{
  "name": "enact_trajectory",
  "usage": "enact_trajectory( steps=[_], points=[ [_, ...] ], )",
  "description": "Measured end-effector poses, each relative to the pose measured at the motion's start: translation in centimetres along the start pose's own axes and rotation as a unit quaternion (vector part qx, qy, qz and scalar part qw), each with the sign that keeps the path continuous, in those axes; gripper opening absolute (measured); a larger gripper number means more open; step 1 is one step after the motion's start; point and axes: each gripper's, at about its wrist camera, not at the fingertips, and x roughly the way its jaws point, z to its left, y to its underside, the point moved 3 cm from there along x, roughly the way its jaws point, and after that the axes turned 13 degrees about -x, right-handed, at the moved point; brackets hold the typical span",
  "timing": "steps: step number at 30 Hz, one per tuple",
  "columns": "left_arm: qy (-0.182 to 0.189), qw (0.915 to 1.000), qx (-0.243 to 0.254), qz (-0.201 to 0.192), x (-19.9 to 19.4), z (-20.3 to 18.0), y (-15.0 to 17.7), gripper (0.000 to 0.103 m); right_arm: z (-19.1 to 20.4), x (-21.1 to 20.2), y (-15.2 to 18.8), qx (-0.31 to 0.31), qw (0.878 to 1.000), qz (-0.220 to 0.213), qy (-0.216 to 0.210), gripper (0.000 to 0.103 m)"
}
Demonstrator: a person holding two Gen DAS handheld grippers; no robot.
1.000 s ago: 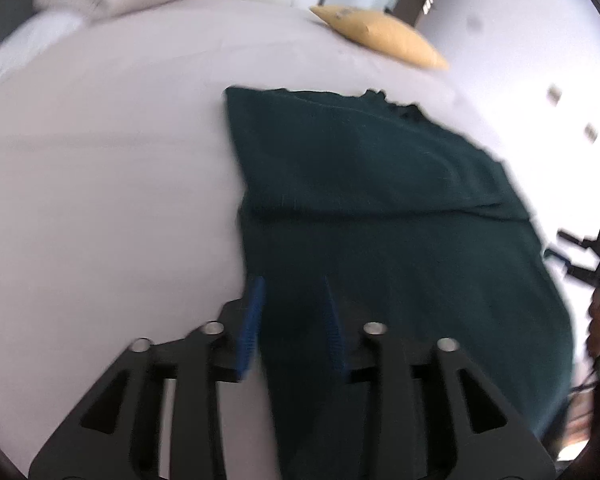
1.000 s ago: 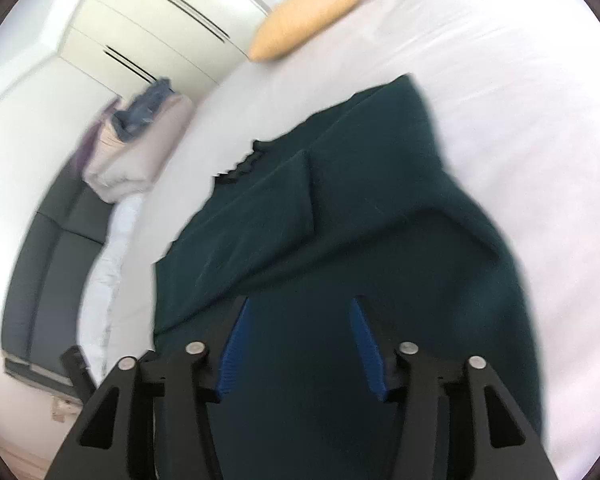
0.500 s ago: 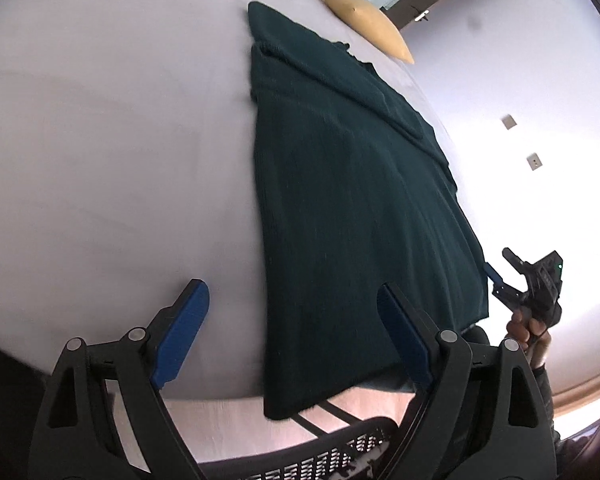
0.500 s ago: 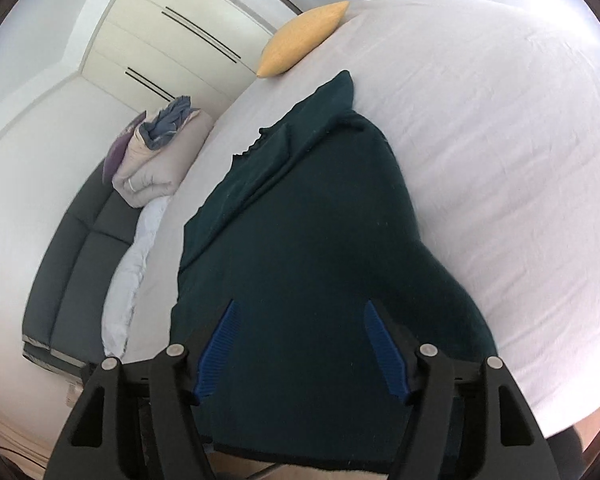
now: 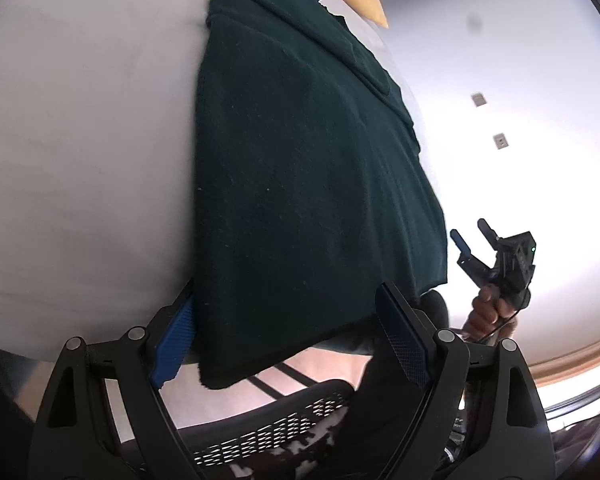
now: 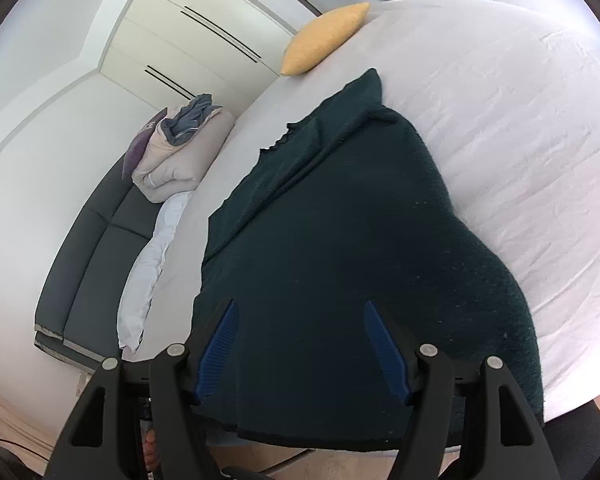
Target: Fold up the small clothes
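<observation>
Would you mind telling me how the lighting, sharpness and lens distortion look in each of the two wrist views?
Left wrist view: the wall right of the dark green garment is blown out to white, and the garment itself reads very dark. Right wrist view: evenly lit and sharp, sheet wrinkles on the bed visible. Both: the fisheye bulges the flat bed into a dome, with dark corners.

No readable text anywhere (wall plates look blank).

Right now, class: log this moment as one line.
left gripper: open, over hem | right gripper: open, empty | dark green garment: flat on bed, hem overhanging edge
</observation>
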Motion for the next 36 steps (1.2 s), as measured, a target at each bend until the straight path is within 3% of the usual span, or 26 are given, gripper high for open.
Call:
enact_trajectory(
  steps=[2, 4, 8, 12, 16, 21, 22, 24, 27, 33, 35, 36],
  points=[
    [0.023, 0.9995, -0.022, -0.001, 0.0, 0.5, -0.4, 0.082, 0.3, -0.2, 0.0, -0.004, 1.0, -0.001, -0.005, 0.069],
    [0.048, 0.9974, -0.054, 0.0, -0.6, 1.8, -0.7, 0.072, 0.4, -0.8, -0.1, -0.006, 1.0, -0.004, -0.007, 0.069],
    [0.052, 0.9949, -0.086, 0.0, -0.5, 3.6, -1.3, 0.033, -0.6, -2.0, -0.1, -0.004, 1.0, -0.004, 0.008, 0.069],
    [0.045, 0.9958, -0.079, 0.002, 0.1, 3.2, -1.7, 0.032, -2.6, -3.7, -0.1, 0.003, 0.999, 0.002, 0.044, 0.069],
    [0.044, 0.9964, -0.072, 0.004, 0.9, 2.2, -2.0, 0.043, -5.1, -5.3, 0.1, 0.012, 0.996, 0.019, 0.085, 0.069],
    [0.019, 0.9987, -0.048, 0.001, 1.2, 1.1, -2.1, 0.043, -7.6, -4.3, 1.8, 0.025, 0.991, 0.088, 0.102, 0.069],
    [0.016, 0.999, -0.043, 0.002, 1.2, 1.0, -2.1, 0.041, -7.6, -4.0, 2.0, 0.02, 0.99, 0.097, 0.101, 0.069],
    [0.002, 0.9995, -0.033, 0.003, 1.4, 0.7, -2.1, 0.025, -7.4, -3.9, 2.1, 0.006, 0.989, 0.107, 0.105, 0.069],
    [-0.011, 0.9995, -0.028, 0.004, 1.8, 0.6, -1.9, 0.01, -7.7, -4.0, 2.1, 0.014, 0.988, 0.116, 0.103, 0.067],
    [-0.015, 0.9998, -0.012, 0.004, 1.3, 0.6, -1.5, 0.008, -7.9, -3.8, 2.9, 0.017, 0.983, 0.152, 0.098, 0.063],
    [-0.01, 0.9999, -0.011, 0.003, 1.0, 0.6, -1.4, 0.008, -7.5, -3.4, 3.1, 0.013, 0.983, 0.161, 0.089, 0.056],
    [-0.008, 0.9999, -0.012, 0.003, 1.1, 0.6, -1.4, 0.008, -7.3, -3.2, 3.2, 0.012, 0.983, 0.165, 0.085, 0.044]
  ],
)
